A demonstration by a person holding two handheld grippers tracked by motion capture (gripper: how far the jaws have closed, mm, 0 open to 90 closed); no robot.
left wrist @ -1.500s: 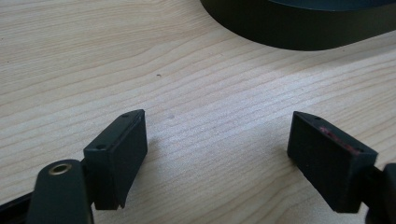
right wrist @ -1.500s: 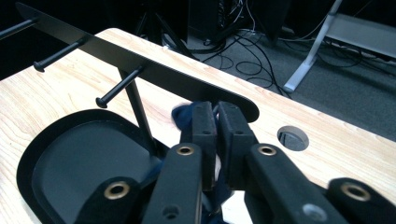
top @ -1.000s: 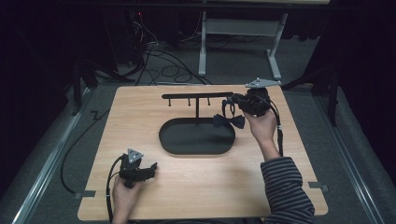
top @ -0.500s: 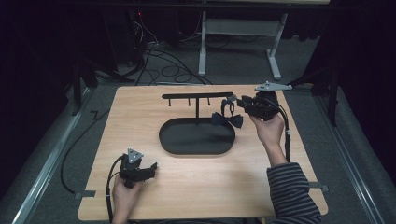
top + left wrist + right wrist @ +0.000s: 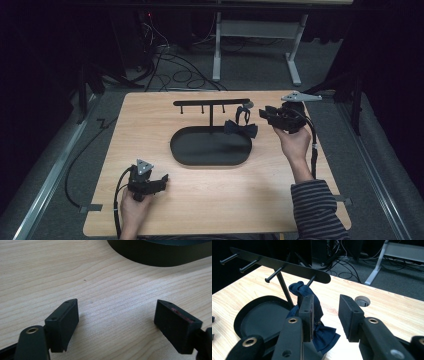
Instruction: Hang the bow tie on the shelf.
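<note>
Your right gripper [image 5: 264,114] sits right of centre in the high view, just beside the dark blue bow tie [image 5: 240,128]. Its jaws have just been opening, and in the right gripper view they stand apart with bare wood showing in the gap and nothing pinched. That view's lower left jaw overlaps the bow tie [image 5: 323,333] and hides its middle, so whether the pad still brushes the cloth cannot be made out.

The bow tie hangs by its strap from the rightmost peg of the black stand [image 5: 211,103], its bow resting at the right end of the oval base [image 5: 210,152]. In the high view the strap's loop [image 5: 242,114] is small and dark against the rail, and how it sits on the peg is hard to read; the right gripper view shows it draped over that peg [image 5: 311,280]. The stand's left end is cut off at the upper left of that view.

Your left gripper [image 5: 161,180] lies at the lower left of the table [image 5: 150,120], well apart from the stand. Its jaws are wide open over bare wood and empty. The base's edge [image 5: 160,257] is cropped at the top of the left gripper view.

No brand, label or writing can be read anywhere.
</note>
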